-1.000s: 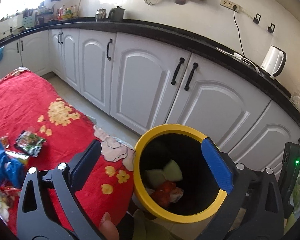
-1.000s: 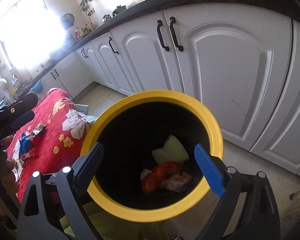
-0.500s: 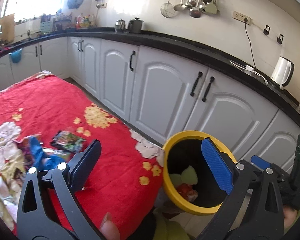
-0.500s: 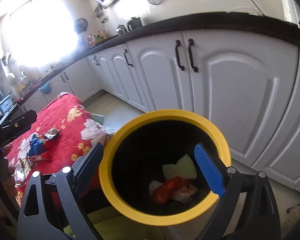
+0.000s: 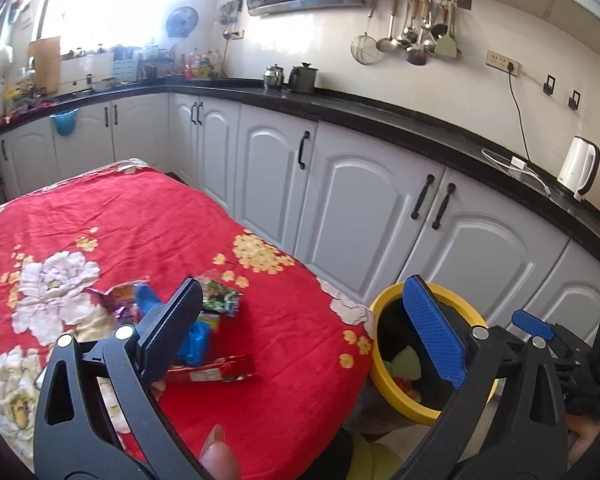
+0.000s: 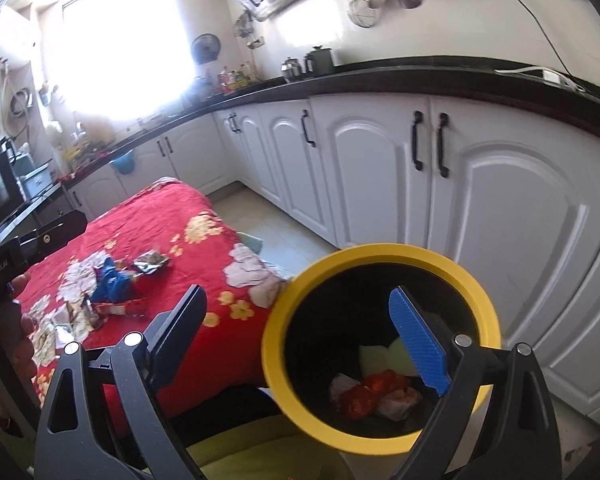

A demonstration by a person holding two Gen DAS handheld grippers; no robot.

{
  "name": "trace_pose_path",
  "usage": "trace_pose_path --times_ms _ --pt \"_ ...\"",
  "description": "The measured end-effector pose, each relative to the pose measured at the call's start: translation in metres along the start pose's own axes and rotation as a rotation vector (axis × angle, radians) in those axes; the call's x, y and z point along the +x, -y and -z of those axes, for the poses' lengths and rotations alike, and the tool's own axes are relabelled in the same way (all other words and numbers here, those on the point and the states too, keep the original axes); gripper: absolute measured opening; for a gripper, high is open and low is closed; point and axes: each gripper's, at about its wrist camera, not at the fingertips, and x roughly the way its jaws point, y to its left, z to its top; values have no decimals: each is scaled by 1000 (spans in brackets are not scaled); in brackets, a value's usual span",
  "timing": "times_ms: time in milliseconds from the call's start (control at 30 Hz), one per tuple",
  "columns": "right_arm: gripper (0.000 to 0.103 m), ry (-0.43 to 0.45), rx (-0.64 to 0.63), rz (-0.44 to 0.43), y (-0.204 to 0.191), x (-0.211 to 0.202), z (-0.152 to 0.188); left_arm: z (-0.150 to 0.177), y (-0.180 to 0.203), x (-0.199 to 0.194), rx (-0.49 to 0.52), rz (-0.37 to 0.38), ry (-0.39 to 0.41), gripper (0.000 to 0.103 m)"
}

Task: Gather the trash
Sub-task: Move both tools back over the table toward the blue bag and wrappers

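One heap of wrappers (image 5: pixel 188 320) — a blue bag, a green packet, a red strip, more too jumbled to count — lies on the red floral tabletop (image 5: pixel 100 224). One yellow-rimmed bin (image 6: pixel 380 344) stands at its 3 o'clock edge, scraps inside. Two grippers — left gripper (image 5: pixel 300 332) and right gripper (image 6: pixel 296 340) — have jaws spread wide, empty.

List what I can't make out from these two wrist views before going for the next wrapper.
- Wrapper pile, left wrist view: the left gripper finger covers its near part; piece count unclear.
- Yellow bin, right wrist view: the right gripper blue finger hides part of its contents.
- Bin's base: hidden in both views.
- Counter bottles: too small to identify.
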Motion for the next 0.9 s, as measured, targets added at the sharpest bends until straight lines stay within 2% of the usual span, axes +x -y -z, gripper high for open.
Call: trace_pose_path --times_ms 500,900 --pt "90 11 -89 -76 -53 0 -7 -5 -42 -32 -58 -73 59 92" --pt "90 15 -167 -159 -106 10 -11 -3 -82 -47 -108 -150 63 92"
